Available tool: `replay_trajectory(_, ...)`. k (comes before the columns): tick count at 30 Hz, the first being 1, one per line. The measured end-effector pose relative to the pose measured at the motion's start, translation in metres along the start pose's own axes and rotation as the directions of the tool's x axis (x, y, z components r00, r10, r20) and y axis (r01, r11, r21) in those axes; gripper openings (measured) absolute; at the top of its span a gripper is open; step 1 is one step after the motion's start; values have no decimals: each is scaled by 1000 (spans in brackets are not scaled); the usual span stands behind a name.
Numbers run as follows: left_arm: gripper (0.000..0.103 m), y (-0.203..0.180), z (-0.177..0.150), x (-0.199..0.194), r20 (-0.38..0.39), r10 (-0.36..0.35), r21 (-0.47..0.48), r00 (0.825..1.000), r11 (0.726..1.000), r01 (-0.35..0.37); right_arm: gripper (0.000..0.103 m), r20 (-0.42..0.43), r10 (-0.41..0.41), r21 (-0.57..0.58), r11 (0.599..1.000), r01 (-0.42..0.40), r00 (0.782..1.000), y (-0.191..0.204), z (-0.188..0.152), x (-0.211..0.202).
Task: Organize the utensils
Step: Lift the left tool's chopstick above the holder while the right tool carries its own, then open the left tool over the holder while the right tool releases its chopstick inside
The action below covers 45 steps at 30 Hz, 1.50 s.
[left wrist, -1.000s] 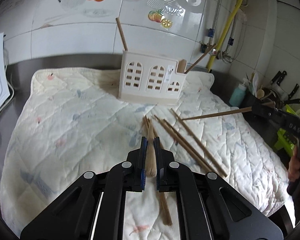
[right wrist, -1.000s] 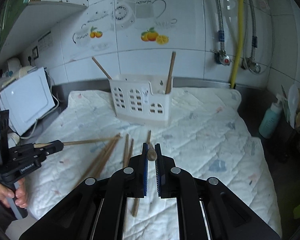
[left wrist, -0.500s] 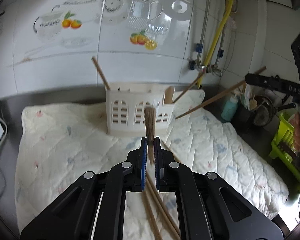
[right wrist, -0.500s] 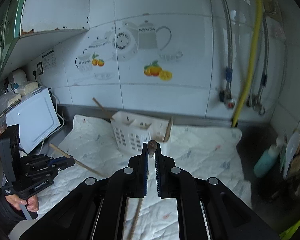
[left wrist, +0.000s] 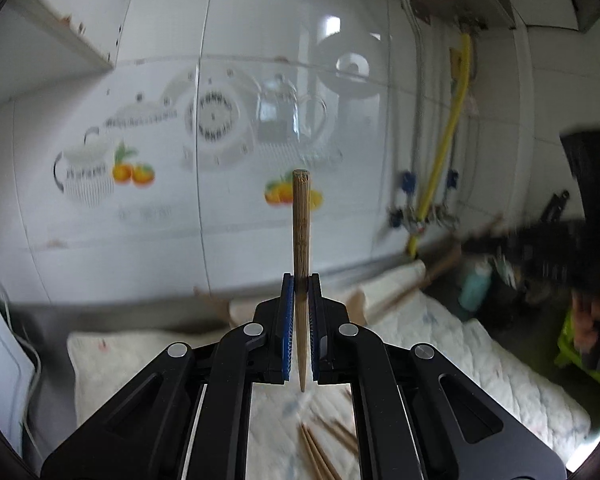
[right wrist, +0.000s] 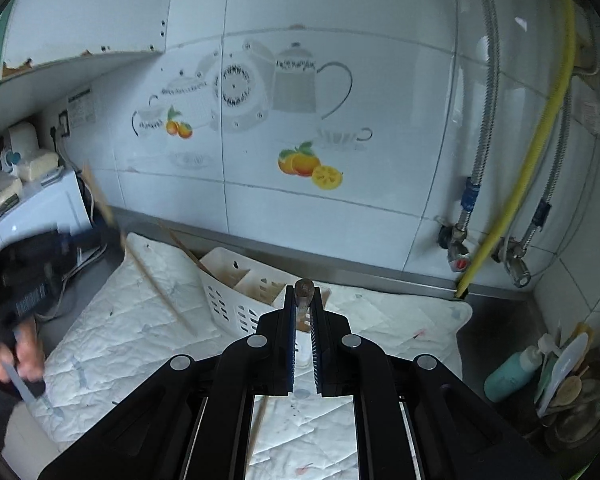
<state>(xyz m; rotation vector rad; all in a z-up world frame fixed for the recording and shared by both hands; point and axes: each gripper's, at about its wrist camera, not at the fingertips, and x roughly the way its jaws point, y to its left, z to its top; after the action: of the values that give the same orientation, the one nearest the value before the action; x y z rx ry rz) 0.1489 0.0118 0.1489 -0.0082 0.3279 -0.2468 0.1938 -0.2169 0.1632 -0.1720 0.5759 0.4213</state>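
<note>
A: What worries you here?

B: The left gripper (left wrist: 301, 280) pinches a chopstick (left wrist: 301, 224) well below its middle, so most of the length stands up above the jaws, blunt end on top. A hold that low could let it swivel if the tip catches the holder's rim.

A: And the other side?

B: The right gripper (right wrist: 303, 298) is pressed onto a second chopstick (right wrist: 304, 289), seen almost end-on. The white utensil holder (right wrist: 236, 292) sits just ahead of and below it, tilted, on the quilted mat (right wrist: 380, 320) over the tabletop.

A: So both are heading to one holder?

B: Likely. Two sticks arriving together could cross, or nudge the light holder over. More loose chopsticks (left wrist: 320, 446) lie beneath the left gripper.
</note>
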Motion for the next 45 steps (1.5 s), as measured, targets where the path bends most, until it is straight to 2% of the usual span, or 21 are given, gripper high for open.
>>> replay_trajectory(6, 5, 11, 43, 29, 68, 56, 3, 996, 998, -56, 7, -31, 7, -2, 1000, -8, 1000, -3, 3, 23)
replay_trajectory(9, 5, 16, 51, 51, 60, 81, -5, 995, 997, -81, 7, -46, 12, -13, 1000, -13, 999, -1, 5, 33)
replay_trajectory(16, 6, 30, 30, 98, -52, 102, -29, 993, 994, -104, 7, -64, 17, -19, 1000, -18, 998, -3, 6, 46)
replay_trajectory(22, 6, 33, 17, 109, -90, 91, -44, 992, 994, -96, 7, -68, 10, -5, 1000, -10, 998, -4, 5, 54)
replay_trajectory(26, 8, 27, 20, 100, -70, 94, -27, 993, 995, -96, 7, -52, 3, 3, 1000, -3, 999, -5, 7, 52)
replay_trajectory(30, 9, 22, 25, 82, -43, 90, -18, 995, 996, -91, 14, -18, -14, 2, 1000, 14, 1000, -4, 9, 37)
replay_trajectory(36, 23, 17, 19, 35, -10, 95, -24, 995, 995, -95, 17, 35, -25, -9, 1000, 26, 999, 7, -5, 1)
replay_trajectory(38, 29, 15, 8, 17, -20, 90, -33, 996, 995, -90, 17, 38, -12, -12, 1000, 12, 999, 15, -20, -9)
replay_trajectory(45, 36, 11, -51, -32, -75, 88, -52, 993, 994, -92, 18, 12, 43, 25, 999, -44, 999, 43, -101, -25)
